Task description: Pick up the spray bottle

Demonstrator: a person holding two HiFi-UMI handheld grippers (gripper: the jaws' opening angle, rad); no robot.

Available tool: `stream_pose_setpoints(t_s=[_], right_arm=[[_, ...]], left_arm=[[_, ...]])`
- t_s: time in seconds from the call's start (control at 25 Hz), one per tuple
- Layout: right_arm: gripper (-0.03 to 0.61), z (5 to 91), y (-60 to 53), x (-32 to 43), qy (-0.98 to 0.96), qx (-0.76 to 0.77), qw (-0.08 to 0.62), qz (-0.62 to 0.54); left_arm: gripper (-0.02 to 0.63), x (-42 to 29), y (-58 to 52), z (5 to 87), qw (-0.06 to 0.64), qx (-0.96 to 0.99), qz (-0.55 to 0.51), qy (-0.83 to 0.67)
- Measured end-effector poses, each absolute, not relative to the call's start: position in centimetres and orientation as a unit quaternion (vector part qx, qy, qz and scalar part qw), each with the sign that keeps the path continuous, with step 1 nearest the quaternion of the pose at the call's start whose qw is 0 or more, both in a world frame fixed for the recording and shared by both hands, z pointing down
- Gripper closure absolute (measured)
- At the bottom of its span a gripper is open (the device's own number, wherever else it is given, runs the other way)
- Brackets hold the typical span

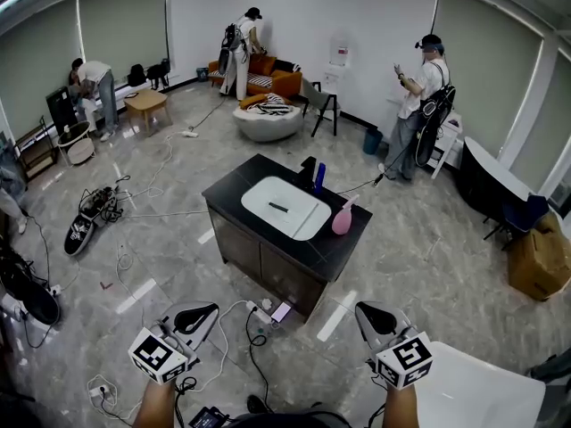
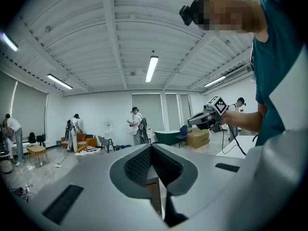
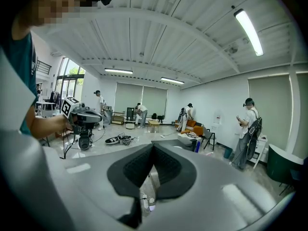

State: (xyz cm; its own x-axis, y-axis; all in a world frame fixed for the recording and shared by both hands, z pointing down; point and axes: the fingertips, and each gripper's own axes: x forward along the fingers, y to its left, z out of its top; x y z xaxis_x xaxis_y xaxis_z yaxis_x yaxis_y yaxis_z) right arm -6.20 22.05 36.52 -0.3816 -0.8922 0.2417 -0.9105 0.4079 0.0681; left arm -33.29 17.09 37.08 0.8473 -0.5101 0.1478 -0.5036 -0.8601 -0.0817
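While upright, spray bottle [image 1: 342,218] (axis vert.)

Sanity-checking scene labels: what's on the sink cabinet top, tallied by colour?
Pink: 1, spray bottle
Blue: 1, upright bottle
Black: 2, upright object beside the upright bottle, small object in the basin
Total: 4

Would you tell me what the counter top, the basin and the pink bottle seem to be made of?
The counter top looks black and smooth, perhaps stone or laminate. The basin is glossy white, likely ceramic. The pink bottle seems plastic, from its even colour.
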Motion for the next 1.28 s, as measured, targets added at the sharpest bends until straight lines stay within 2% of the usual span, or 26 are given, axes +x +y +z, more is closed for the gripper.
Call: stream_pose_setpoints(t_s=[0.48, 1.28], right_arm=[[0.568, 37.4, 16.3, -5.7, -0.846, 0.516, 0.124, 0.04], [0.568, 38.8, 3.2, 6.9, -0.885, 0.451, 0.102, 0.049]], left_arm=[[0.609, -32.9, 13.6, 38.0, 0.004, -0.952, -0.082, 0.295], [0.609, -20.7, 5.8, 37.9, 0.002, -0.921, -0.11, 0.373]])
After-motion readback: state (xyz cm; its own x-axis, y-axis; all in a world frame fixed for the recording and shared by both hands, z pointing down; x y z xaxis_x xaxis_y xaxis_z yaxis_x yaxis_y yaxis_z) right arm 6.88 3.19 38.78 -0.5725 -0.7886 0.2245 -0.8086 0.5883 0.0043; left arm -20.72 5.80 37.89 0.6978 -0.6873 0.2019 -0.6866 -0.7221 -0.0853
